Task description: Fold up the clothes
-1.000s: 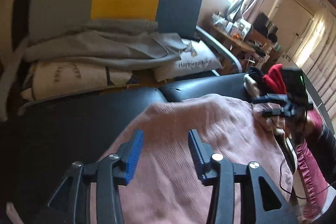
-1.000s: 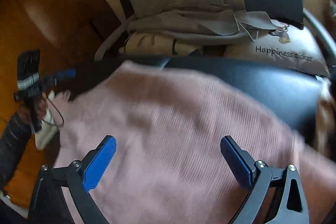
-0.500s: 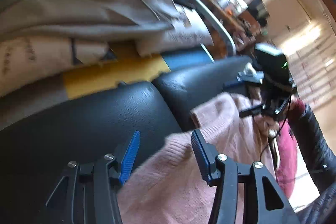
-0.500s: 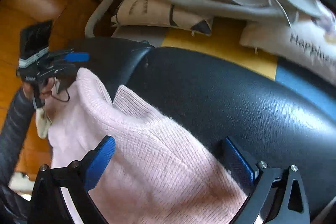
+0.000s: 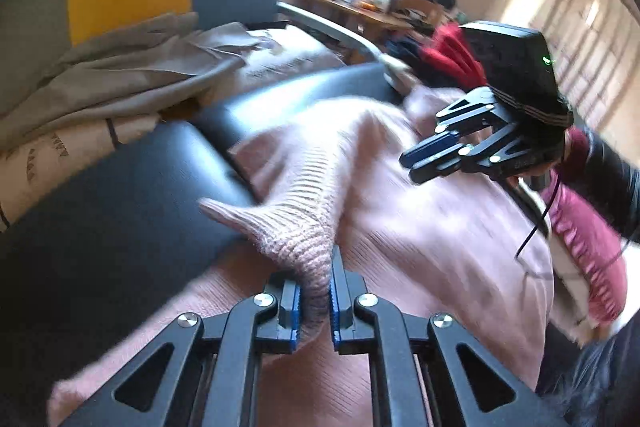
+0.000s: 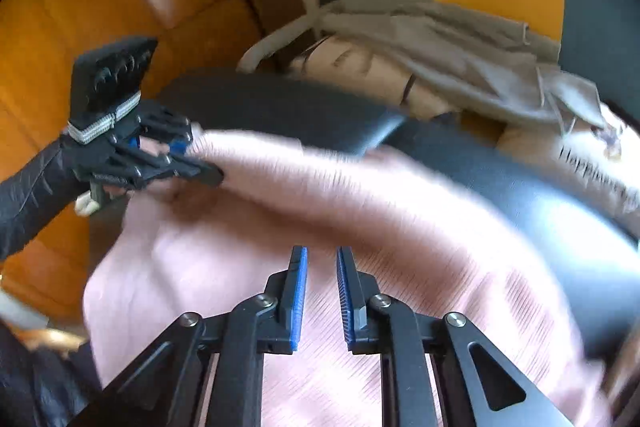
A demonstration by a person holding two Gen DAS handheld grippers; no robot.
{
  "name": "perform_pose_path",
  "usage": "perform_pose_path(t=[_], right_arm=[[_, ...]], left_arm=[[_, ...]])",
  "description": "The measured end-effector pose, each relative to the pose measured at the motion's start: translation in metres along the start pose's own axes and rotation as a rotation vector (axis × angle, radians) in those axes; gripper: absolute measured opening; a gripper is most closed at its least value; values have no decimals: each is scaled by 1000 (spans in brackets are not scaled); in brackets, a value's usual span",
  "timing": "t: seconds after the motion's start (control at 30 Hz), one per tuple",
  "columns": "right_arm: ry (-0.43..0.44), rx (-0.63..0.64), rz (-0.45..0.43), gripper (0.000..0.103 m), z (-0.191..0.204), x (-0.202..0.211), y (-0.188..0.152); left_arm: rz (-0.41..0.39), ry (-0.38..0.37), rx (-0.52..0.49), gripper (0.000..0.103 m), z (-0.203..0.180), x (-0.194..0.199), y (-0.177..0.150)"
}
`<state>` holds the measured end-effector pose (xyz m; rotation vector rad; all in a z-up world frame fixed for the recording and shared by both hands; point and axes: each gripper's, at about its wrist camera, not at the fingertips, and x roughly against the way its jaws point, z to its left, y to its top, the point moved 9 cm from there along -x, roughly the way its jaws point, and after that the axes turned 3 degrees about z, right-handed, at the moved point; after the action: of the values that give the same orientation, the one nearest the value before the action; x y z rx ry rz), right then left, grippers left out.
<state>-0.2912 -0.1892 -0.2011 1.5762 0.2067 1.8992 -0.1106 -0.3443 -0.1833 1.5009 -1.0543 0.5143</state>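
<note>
Pinching a ribbed fold of the pink sweater (image 5: 400, 227), the left tool (image 5: 314, 291) is closing with knit bunched between its blue pads. The right tool (image 6: 322, 291) is closing too, pads nearly together just over the sweater; can't tell if any knit is caught. The sweater sprawls across a black couch (image 5: 100, 211), grey clothes (image 6: 460, 55) piled behind.

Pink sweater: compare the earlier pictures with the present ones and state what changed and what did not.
Both grippers went from wide open to closing. The left gripper now pinches a ribbed fold of the pink sweater; the right gripper shows a gap between its pads. The sweater is bunched. The grey garments stayed put.
</note>
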Motion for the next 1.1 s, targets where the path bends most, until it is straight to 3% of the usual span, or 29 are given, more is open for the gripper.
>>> perform_pose_path(t=[0.1,0.17,0.23,0.27,0.3,0.33,0.37,0.47,0.53,0.57,0.73,0.77,0.8,0.83,0.9,1.1], right_arm=[[-9,-5,60,16,22,-2,-39],[-41,3,84,17,27,2,-45],[-69,-3,69,31,23,13,-31],[-85,-8,48,57,19,20,-19],[-108,-1,9,91,14,28,1],[-110,7,-15,101,13,29,15],[-112,17,-35,103,11,30,30],[-123,75,30,103,8,3,60],[-146,124,133,103,3,-29,65],[-156,145,183,103,0,-43,67],[-166,133,334,98,-21,-89,59],[-166,135,331,83,-19,-91,55],[-166,136,329,59,-18,-93,51],[-166,138,326,52,-16,-95,46],[-184,151,296,23,-9,-92,42],[-257,121,82,20,10,-41,50]], left_arm=[[46,41,2,11,-23,-13,-36],[66,52,26,12,-30,-23,-53],[56,17,67,14,-34,-25,-57],[46,-8,94,17,-36,-25,-59],[17,-22,123,20,-34,-19,-57],[-12,-37,152,21,-31,-14,-54],[-40,-51,181,22,-29,-8,-52],[-118,-90,274,26,-12,10,-39],[-159,-135,317,27,-4,19,-29],[-158,-178,333,31,-2,19,-26],[-43,-171,378,34,16,-17,-20],[-9,-148,400,30,19,-28,-23],[11,-115,402,22,21,-34,-26],[4,-83,398,15,22,-36,-27],[-24,-39,396,5,23,-34,-26],[-175,46,393,3,27,1,-1]])
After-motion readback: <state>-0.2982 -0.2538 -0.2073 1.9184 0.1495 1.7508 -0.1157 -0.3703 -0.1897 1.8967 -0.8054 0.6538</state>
